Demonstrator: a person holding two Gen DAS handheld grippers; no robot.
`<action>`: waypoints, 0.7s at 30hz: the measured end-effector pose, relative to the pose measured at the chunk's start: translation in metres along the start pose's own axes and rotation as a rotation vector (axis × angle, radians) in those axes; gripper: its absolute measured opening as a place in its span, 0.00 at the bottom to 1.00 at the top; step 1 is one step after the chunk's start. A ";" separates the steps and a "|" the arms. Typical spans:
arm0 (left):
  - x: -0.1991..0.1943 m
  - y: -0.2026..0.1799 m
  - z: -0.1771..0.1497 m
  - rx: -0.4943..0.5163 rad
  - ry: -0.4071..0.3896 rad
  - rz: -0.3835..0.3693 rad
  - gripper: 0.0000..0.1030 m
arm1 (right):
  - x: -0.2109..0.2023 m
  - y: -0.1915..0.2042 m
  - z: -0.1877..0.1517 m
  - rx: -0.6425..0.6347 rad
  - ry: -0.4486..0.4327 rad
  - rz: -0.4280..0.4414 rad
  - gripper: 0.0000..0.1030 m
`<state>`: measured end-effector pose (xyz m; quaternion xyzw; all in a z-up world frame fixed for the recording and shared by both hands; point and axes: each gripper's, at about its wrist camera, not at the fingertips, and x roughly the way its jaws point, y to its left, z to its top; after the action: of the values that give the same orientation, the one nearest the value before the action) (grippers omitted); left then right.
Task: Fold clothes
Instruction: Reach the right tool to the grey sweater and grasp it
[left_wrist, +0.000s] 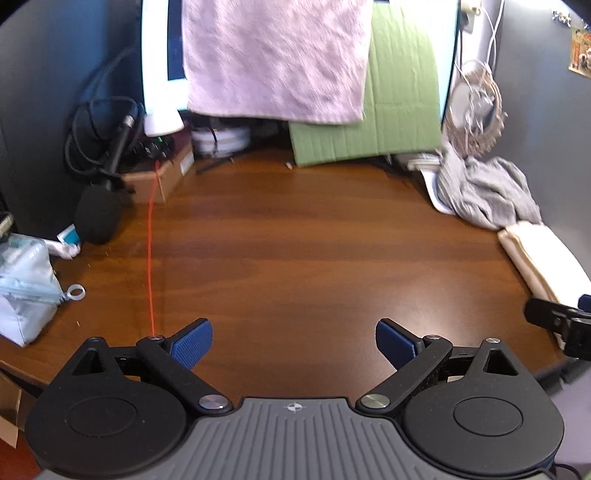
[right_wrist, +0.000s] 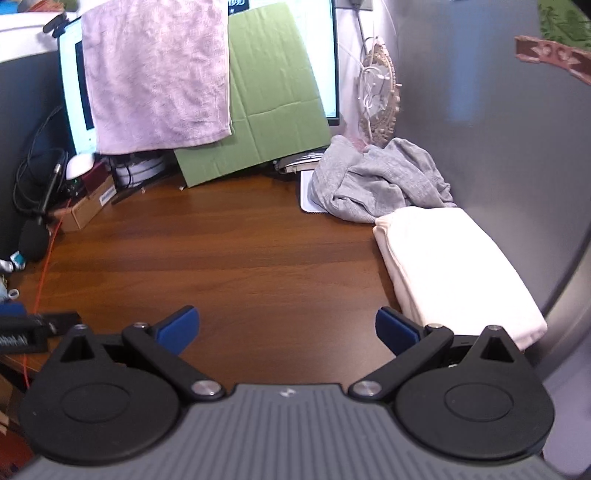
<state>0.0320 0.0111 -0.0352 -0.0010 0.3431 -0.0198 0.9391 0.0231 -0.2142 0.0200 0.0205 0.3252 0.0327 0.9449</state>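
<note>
L gripper (left_wrist: 294, 343) & R gripper (right_wrist: 287, 329) open, cream cloth (right_wrist: 454, 266) seemingly folded

A black microphone (left_wrist: 98, 218) lies at the wooden desk's (left_wrist: 295, 240) left edge — behind it, green cardboard (left_wrist: 399, 110) against a monitor (right_wrist: 328, 55).

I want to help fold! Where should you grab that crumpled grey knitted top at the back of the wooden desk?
Probably the raised bunch at the left end of the crumpled grey knitted top, coming from the bare side of the wooden desk. A wall crowds its right, the folded cream cloth sits in front, and that hump gives the open right gripper something to pinch.
</note>
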 end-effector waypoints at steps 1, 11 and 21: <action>0.001 -0.001 0.000 0.018 -0.014 0.010 0.94 | 0.004 -0.003 0.001 -0.004 0.009 -0.004 1.00; 0.029 0.014 0.006 0.030 0.027 0.019 0.87 | 0.035 -0.047 0.020 -0.032 -0.108 0.099 1.00; 0.050 0.025 0.004 0.025 -0.008 -0.146 0.88 | 0.075 -0.080 0.105 -0.216 -0.153 0.016 0.84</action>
<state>0.0733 0.0339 -0.0644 -0.0145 0.3380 -0.0926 0.9365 0.1513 -0.2897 0.0521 -0.0765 0.2466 0.0733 0.9633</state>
